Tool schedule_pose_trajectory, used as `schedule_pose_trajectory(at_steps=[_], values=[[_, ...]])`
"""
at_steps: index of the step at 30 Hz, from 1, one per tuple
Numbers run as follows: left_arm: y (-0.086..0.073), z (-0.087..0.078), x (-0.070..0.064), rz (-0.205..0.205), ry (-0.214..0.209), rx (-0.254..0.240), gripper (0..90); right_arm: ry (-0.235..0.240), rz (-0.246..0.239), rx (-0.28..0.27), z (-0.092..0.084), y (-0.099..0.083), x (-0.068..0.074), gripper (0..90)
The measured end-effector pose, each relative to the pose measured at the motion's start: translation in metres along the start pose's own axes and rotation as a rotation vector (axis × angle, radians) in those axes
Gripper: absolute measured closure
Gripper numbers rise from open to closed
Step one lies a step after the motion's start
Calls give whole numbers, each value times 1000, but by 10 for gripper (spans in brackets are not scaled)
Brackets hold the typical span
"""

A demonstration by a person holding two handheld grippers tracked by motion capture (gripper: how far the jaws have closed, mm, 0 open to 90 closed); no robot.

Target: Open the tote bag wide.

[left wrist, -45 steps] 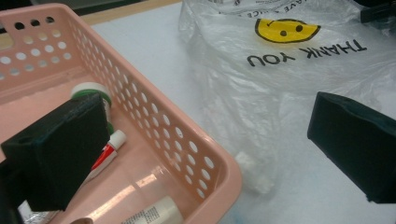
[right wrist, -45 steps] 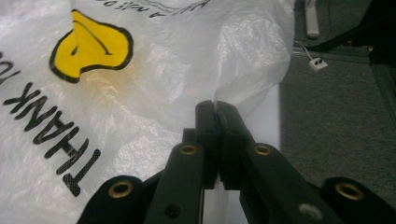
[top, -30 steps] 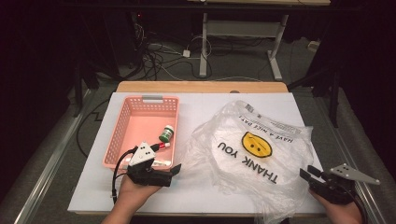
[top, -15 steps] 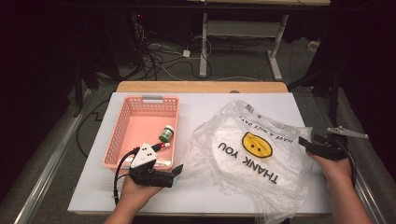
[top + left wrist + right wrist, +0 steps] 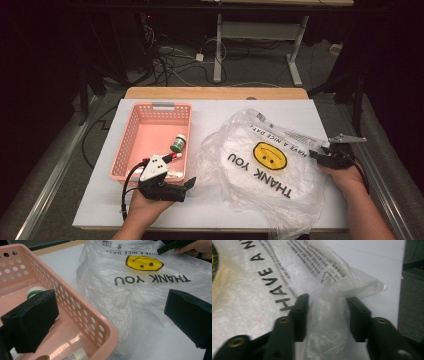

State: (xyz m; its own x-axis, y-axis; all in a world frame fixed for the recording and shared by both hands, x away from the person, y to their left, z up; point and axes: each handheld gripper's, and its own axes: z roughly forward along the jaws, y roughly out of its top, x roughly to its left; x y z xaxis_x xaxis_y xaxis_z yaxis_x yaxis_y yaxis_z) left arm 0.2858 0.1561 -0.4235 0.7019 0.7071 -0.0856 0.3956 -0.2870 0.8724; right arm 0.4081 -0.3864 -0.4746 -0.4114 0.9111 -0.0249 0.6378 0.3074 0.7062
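Pink basket [image 5: 134, 137], one; plastic bag [image 5: 270, 172], one, between closing right claw [image 5: 327, 312]; left claw [image 5: 112, 312] spread.

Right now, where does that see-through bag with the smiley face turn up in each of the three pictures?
High view: the plastic bag lies right of centre on the white table, beside the pink basket.
Left gripper view: the bag spreads across the upper right, with the basket at the left.
Right gripper view: the bag covers the left and centre, a bunched fold between the jaws.
Shared landmark: the bag's black lettering.
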Motion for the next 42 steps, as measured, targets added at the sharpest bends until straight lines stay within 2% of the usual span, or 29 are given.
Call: schedule_pose_trajectory(at_steps=[2, 3, 4, 5, 7, 9, 14, 17, 19, 20, 21, 22, 23, 26, 28, 31, 32, 34, 36, 38, 39, 40, 42], values=[[0, 1, 0, 3, -2, 4, 0, 13, -7, -2, 0, 0, 3, 752], [0, 1, 0, 3, -2, 4, 0, 13, -7, -2, 0, 0, 3, 752], [0, 1, -1, 1, -4, 4, 0, 24, -6, -4, -1, 0, 4, 883], [0, 2, 0, -2, -5, 3, 0, 30, -2, -5, -1, -1, 4, 897], [0, 2, 0, -2, -7, 1, 0, 35, 24, -9, -2, -1, 4, 900], [-1, 3, 1, 14, 2, 5, 0, 35, 63, -36, -4, -1, 2, 900], [0, 4, 2, 20, 4, -2, 0, -45, 151, -89, -10, -2, -12, 900], [2, 4, 4, 26, 12, 2, 0, -69, 219, -109, -11, -1, -23, 900], [4, 4, 7, 22, 12, 0, 0, -79, 236, -114, -10, -1, -27, 900], [7, 3, 9, 24, 27, -13, 0, -115, 262, -125, -8, 3, -33, 900], [7, 2, 10, 21, 30, -20, 0, -126, 269, -132, -8, 4, -35, 900], [7, 2, 10, 21, 30, -20, 0, -138, 296, -136, -8, 7, -37, 900], [8, 1, 11, 18, 35, -25, 0, -138, 296, -136, -8, 7, -37, 900], [7, 0, 16, -6, 41, -13, 0, -186, 330, -161, -7, 14, -46, 900], [6, -1, 19, -16, 38, -15, 0, -206, 347, -165, -8, 15, -46, 900], [6, -2, 20, -15, 40, -14, 0, -205, 349, -158, -11, 12, -43, 900], [5, -3, 21, -20, 41, -17, 0, -210, 334, -143, -17, 5, -34, 900], [3, -3, 22, -34, 34, -23, 0, -208, 344, -135, -19, 2, -31, 900], [2, -3, 21, -49, 19, -12, 0, -191, 305, -135, -26, -9, -20, 875], [1, -4, 19, -49, 13, -11, 0, -170, 291, -132, -29, -14, -15, 721], [1, -4, 19, -49, 13, -11, 0, -170, 291, -132, -29, -14, -15, 721], [0, -3, 17, -42, 11, -17, 0, -143, 281, -158, -36, -20, -13, 595], [-1, -3, 15, -35, 8, -24, 0, -134, 279, -171, -44, -24, -14, 469]])
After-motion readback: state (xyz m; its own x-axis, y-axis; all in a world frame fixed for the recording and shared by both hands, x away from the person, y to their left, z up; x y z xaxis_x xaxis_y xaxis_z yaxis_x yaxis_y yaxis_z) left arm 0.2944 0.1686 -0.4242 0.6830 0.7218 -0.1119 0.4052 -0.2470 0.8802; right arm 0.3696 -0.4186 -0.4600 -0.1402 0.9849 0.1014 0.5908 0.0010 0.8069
